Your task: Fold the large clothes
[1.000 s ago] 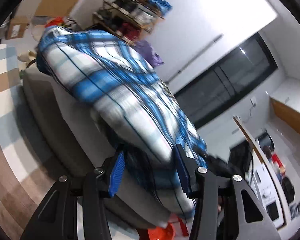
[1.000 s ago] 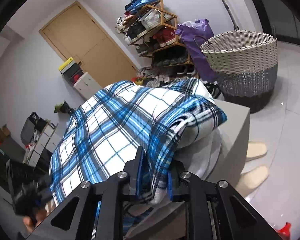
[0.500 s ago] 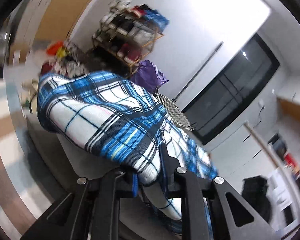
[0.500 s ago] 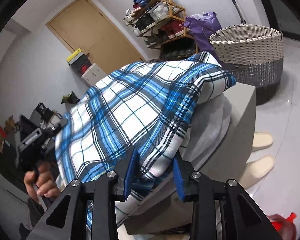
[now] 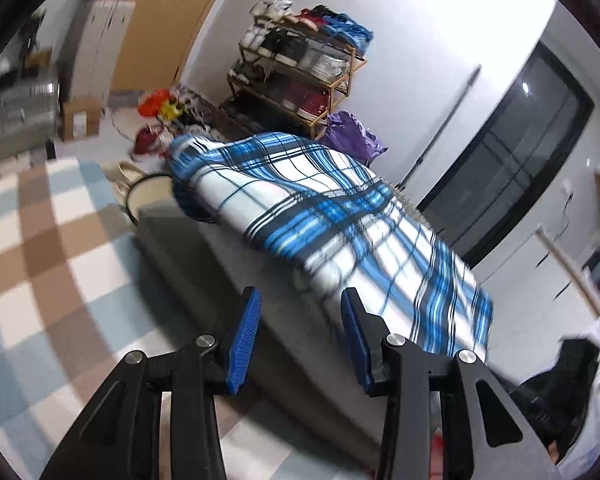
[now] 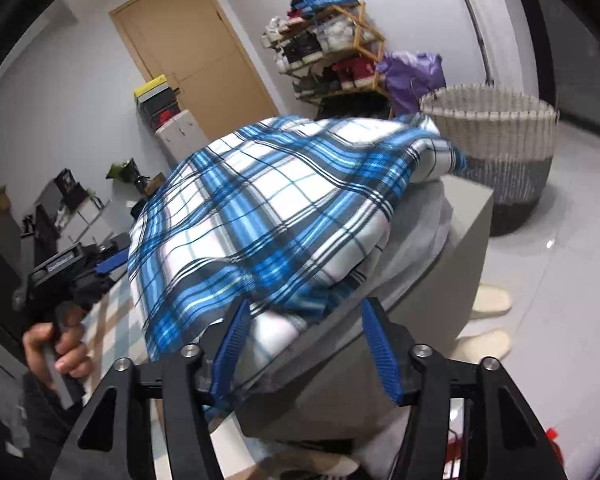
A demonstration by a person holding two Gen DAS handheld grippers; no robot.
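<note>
The left gripper (image 5: pixel 296 328) stands open, its jaws having just parted, with nothing between them; the right gripper (image 6: pixel 306 334) has likewise just opened, empty. Just ahead of both sets of fingers the blue plaid garment (image 6: pixel 284 208) lies folded over on the grey block (image 5: pixel 204 264), near edges close to the pads. This looks like a release after a fold. Next, each gripper likely needs a fresh edge to pinch.

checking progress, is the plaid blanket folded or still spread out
Folded: the plaid blanket lies doubled in layers on the grey table, rounded fold at its far end.
</note>
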